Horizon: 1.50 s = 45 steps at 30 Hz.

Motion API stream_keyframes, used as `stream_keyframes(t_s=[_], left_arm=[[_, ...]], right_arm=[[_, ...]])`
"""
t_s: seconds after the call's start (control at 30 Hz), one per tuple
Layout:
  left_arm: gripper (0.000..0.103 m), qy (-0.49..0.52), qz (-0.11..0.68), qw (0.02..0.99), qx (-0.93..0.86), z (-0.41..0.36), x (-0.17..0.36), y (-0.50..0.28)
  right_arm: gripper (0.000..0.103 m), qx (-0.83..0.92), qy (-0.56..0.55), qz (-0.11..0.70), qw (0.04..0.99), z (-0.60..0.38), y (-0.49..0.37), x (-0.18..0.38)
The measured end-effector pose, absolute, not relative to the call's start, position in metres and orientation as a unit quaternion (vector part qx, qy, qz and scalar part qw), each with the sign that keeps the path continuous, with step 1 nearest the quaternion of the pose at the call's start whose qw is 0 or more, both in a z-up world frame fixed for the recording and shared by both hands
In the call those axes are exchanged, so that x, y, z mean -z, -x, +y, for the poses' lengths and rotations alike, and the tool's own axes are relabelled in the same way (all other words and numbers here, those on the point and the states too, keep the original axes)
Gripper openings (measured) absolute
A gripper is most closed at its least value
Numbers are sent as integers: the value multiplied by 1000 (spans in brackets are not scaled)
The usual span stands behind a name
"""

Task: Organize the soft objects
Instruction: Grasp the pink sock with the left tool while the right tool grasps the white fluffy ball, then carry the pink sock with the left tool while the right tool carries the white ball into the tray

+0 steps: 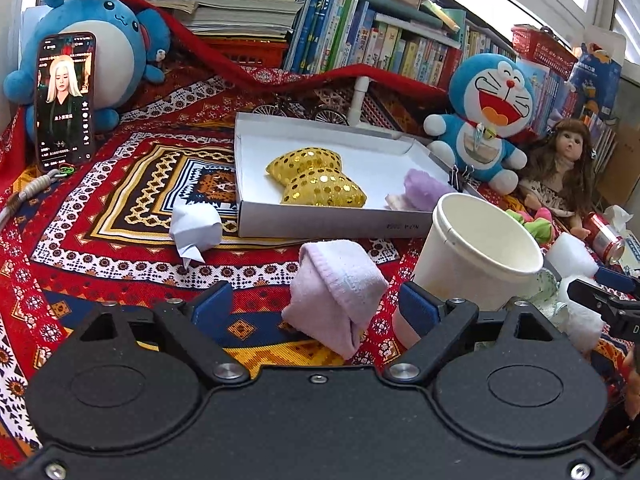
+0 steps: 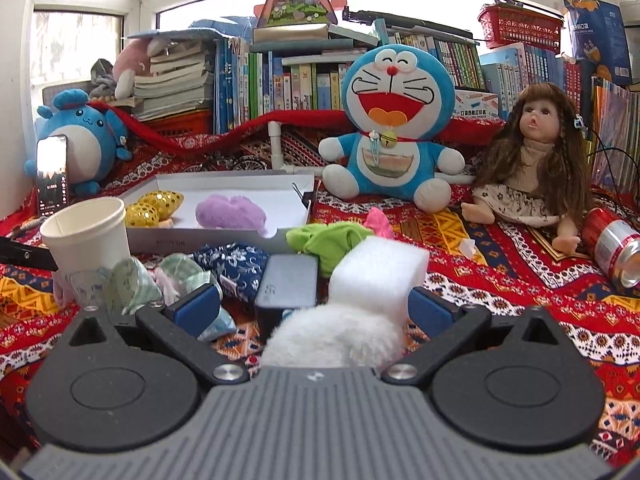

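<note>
Left gripper (image 1: pixel 316 306): jaws spread wide, released, nothing between the pads. Folded pink cloth (image 1: pixel 336 296) lies on the patterned desk cloth (image 1: pixel 120 216) in the gap, touching neither pad as far as I can tell. Judged: lined up for a pick.

Right gripper (image 2: pixel 316 306): jaws apart, not clamped. White fluffy piece (image 2: pixel 332 338) lies between them, close to the body; white foam block (image 2: pixel 376 276) just beyond it, beside the right pad. Contact with the pad cannot be told. A dark grey case (image 2: pixel 288 282) sits in the same gap, slightly further out; hard-looking, probably not a target.

Mid-range: paper cup (image 1: pixel 476 252) upright, just right of the pink cloth, near enough to get knocked on a lift. Crumpled white paper (image 1: pixel 194 228) to the left. Loose pile of green cloth (image 2: pixel 326 240) and blue floral fabric (image 2: pixel 236 260), unsorted.

Further: shallow white box (image 1: pixel 320 224) holding two gold sequin cushions (image 1: pixel 320 178) and a purple fuzzy piece (image 2: pixel 230 210). Judged: this is the collection spot, so soft items go here; partly filled.

Back: Doraemon plush (image 2: pixel 390 128), doll (image 2: pixel 532 160), round blue plush (image 1: pixel 88 44) with a phone (image 1: pixel 64 100) propped against it.
</note>
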<state>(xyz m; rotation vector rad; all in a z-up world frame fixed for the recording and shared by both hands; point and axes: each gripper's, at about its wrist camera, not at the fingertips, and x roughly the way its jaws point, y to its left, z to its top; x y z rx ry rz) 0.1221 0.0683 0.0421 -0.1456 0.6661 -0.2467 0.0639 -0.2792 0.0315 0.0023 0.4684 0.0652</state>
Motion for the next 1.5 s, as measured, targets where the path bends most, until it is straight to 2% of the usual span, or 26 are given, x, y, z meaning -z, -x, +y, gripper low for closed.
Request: stream_keyframes(t_s=[0.43, 0.67, 0.77, 0.87, 0.97, 1.03, 1.07, 1.1, 1.5], left_arm=[[82, 70, 337, 932, 113, 60, -31, -130], [75, 82, 337, 931, 110, 60, -29, -134], [68, 88, 337, 931, 110, 60, -28, -135], [55, 96, 337, 930, 109, 60, -28, -136], [48, 102, 336, 930, 106, 61, -27, -135], [44, 95, 335, 932, 105, 60, -28, -134], [43, 94, 333, 932, 104, 60, -29, -133], [42, 94, 333, 933, 103, 61, -31, -132], [40, 96, 311, 940, 99, 72, -56, -122]], right_arm=[[103, -8, 1, 240, 971, -274, -53, -13], [103, -6, 22, 235, 972, -263, -45, -5], [102, -10, 19, 236, 972, -262, -43, -4], [99, -5, 18, 236, 972, -260, -42, -3], [90, 4, 14, 228, 973, -260, -38, -2], [74, 13, 9, 223, 975, -261, -35, -3], [70, 20, 4, 219, 976, -263, -33, -3], [60, 27, -2, 213, 977, -264, -31, -4], [60, 18, -17, 157, 987, -267, -13, -27]])
